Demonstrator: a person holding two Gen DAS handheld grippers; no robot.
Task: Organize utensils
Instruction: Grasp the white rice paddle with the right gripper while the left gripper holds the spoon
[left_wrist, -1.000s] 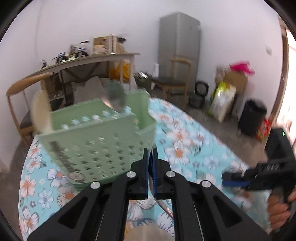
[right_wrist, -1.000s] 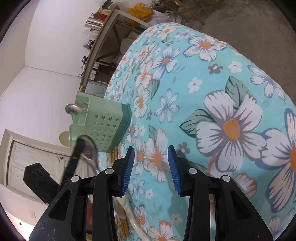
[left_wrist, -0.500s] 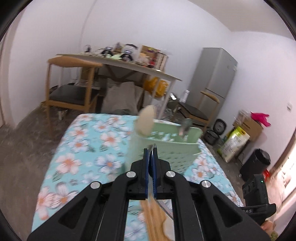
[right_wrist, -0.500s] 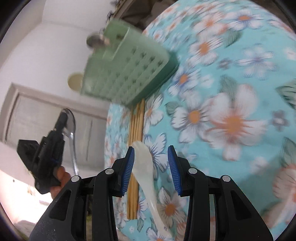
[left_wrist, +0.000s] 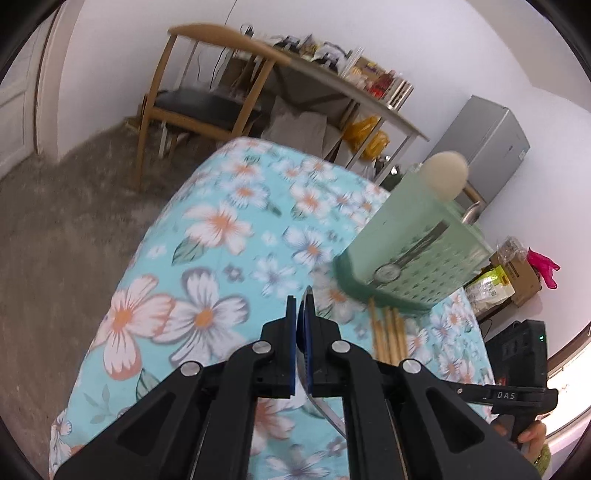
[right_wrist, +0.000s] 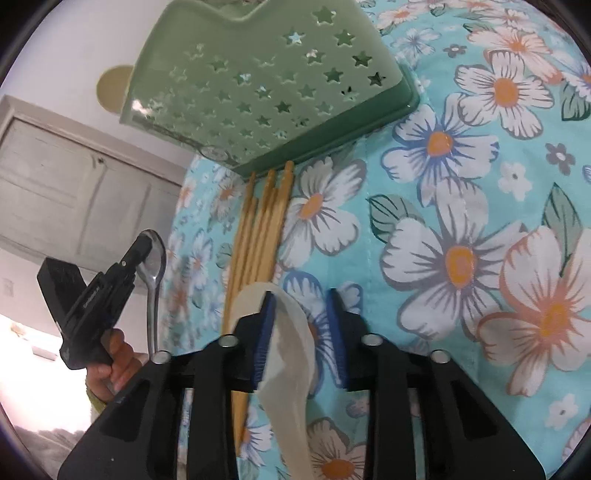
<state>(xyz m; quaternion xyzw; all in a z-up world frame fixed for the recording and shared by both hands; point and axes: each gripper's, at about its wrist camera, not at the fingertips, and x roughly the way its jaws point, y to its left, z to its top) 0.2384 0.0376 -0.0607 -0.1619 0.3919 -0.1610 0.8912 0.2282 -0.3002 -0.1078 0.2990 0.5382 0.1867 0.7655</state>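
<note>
White spoon (right_wrist: 291, 332) | between closing right gripper (right_wrist: 301, 314) jaws | beside chopsticks (right_wrist: 258, 225)

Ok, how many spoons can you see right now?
4: metal spoon in the left gripper; cream spoon in the right gripper, jaws closing; a cream one and a metal one standing in the green holder. Others may hide inside.

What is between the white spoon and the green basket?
The wooden chopsticks lie on the cloth between the white spoon and the green basket, their far tips at the basket's base. The right wrist view shows it best.
</note>
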